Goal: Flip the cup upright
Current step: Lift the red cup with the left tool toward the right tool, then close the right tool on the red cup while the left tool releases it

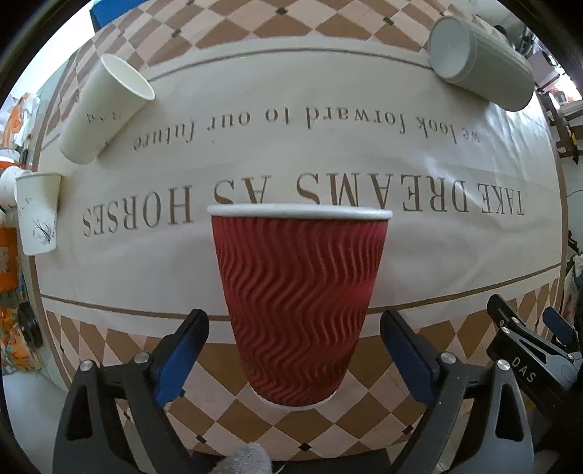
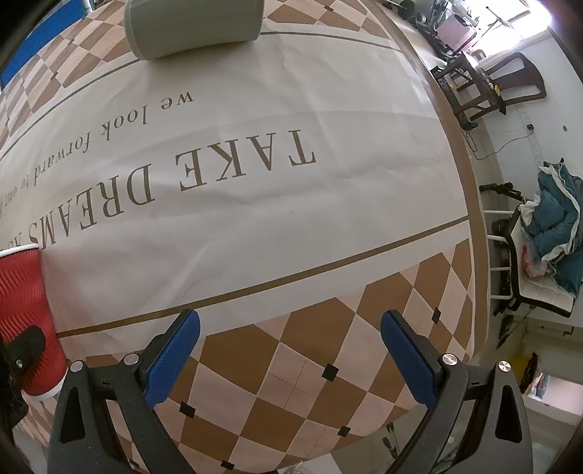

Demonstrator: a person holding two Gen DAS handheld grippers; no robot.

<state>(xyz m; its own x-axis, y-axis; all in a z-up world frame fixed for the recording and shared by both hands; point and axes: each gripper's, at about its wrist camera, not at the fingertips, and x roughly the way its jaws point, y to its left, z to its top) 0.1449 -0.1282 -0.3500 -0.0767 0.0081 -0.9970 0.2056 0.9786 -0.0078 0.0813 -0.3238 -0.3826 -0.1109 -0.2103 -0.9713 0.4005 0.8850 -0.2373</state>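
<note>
A red ripple paper cup (image 1: 297,302) with a white rim stands upright on the table between my left gripper's (image 1: 295,357) open fingers, which do not touch it. It also shows at the left edge of the right wrist view (image 2: 25,321). A white paper cup (image 1: 105,109) lies on its side at the far left. A grey cup (image 1: 481,62) lies on its side at the far right, also in the right wrist view (image 2: 193,25). My right gripper (image 2: 289,357) is open and empty over the checkered cloth border, and shows in the left wrist view (image 1: 528,350).
A small white paper cup (image 1: 38,213) with a grass print stands upright at the table's left edge. The tablecloth (image 2: 273,204) bears printed words. The table's right edge (image 2: 477,233) drops to a floor with chairs (image 2: 492,87) and blue bedding (image 2: 557,215).
</note>
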